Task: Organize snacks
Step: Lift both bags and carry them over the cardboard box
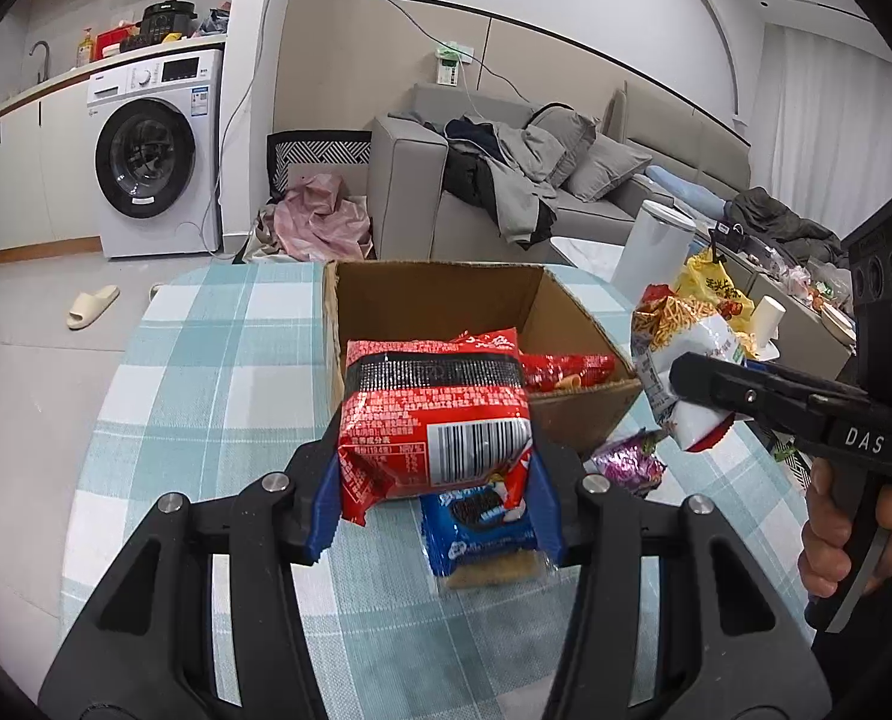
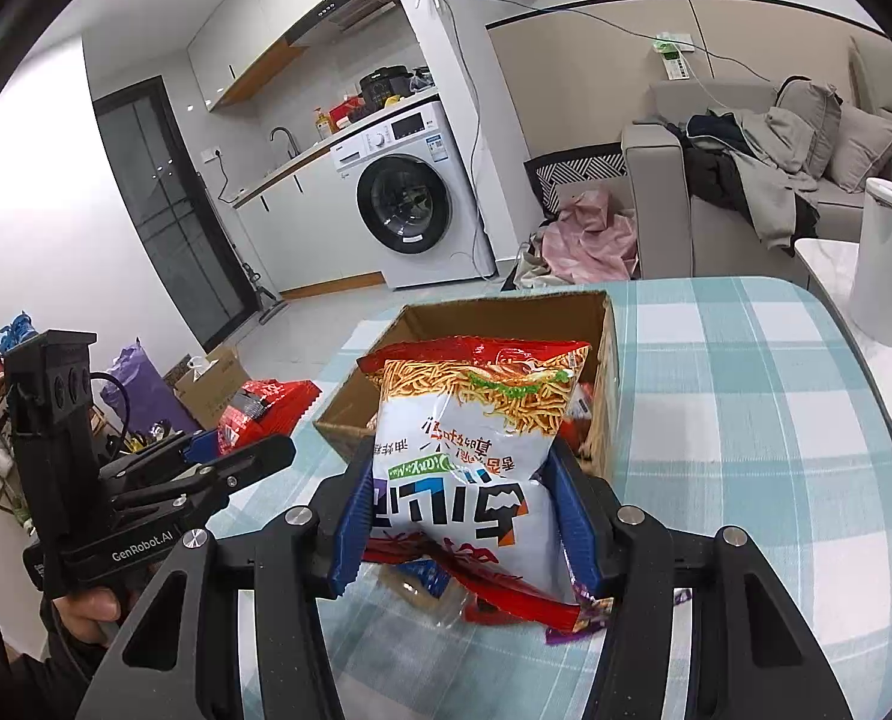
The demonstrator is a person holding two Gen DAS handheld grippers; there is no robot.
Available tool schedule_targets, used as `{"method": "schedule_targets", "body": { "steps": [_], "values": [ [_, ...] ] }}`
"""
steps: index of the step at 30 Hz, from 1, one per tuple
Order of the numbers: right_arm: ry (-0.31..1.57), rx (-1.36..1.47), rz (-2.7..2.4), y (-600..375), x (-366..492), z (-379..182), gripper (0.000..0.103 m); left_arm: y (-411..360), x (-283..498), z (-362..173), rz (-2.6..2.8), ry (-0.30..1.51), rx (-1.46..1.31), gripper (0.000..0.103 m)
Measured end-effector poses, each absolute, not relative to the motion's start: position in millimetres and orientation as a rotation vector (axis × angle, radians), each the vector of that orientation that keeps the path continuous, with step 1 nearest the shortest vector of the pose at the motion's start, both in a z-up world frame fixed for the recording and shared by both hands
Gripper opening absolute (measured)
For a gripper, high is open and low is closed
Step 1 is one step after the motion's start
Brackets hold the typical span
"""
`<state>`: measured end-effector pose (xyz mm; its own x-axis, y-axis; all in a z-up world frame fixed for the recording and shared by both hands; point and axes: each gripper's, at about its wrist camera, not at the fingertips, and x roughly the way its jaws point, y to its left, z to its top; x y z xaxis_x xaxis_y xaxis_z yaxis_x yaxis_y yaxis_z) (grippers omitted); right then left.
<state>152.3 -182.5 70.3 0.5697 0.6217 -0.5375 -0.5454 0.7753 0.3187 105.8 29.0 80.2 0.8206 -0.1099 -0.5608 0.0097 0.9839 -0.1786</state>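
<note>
My left gripper [image 1: 431,480] is shut on a red snack packet [image 1: 434,414] with a barcode, held above the table just in front of the open cardboard box [image 1: 434,300]. Red packets [image 1: 566,369] lie inside the box. My right gripper [image 2: 458,516] is shut on a white and red noodle-snack bag [image 2: 476,438], also lifted before the box [image 2: 494,315]. In the left wrist view that bag [image 1: 680,354] hangs at the right, in the right gripper [image 1: 695,387]. A blue cookie packet [image 1: 482,519] and a purple wrapper [image 1: 629,459] lie on the checked tablecloth [image 1: 218,360].
A white cylindrical bin [image 2: 890,264] stands right of the table. A grey sofa [image 1: 506,192] with clothes, a washing machine [image 1: 146,156] and a slipper [image 1: 92,306] are beyond the table. Another cardboard box and purple bag [image 2: 140,390] sit on the floor at left.
</note>
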Motion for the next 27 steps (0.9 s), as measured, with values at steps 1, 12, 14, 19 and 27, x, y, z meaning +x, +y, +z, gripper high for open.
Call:
{"method": "schedule_targets", "body": {
  "steps": [1,12,14,19,27],
  "values": [
    [0.677,0.124,0.685,-182.1,154.8,71.2,0.055,29.6,108.6,81.3,-0.062,0.604,-0.170,0.048],
    [0.690,0.130,0.660,-170.5,186.3,70.9,0.055,32.6,143.9,86.5,-0.036,0.594,-0.159,0.048],
    [0.694,0.136,0.656,-168.7,190.9,69.3,0.055,34.3,150.5,86.2,-0.037,0.593,-0.164,0.048],
    [0.702,0.138,0.645,-163.9,203.8,66.5,0.055,35.2,167.6,84.7,-0.029,0.596,-0.153,0.048],
    [0.716,0.149,0.643,-156.7,220.0,58.4,0.055,32.6,197.4,76.2,-0.036,0.605,-0.150,0.048]
  ]
}}
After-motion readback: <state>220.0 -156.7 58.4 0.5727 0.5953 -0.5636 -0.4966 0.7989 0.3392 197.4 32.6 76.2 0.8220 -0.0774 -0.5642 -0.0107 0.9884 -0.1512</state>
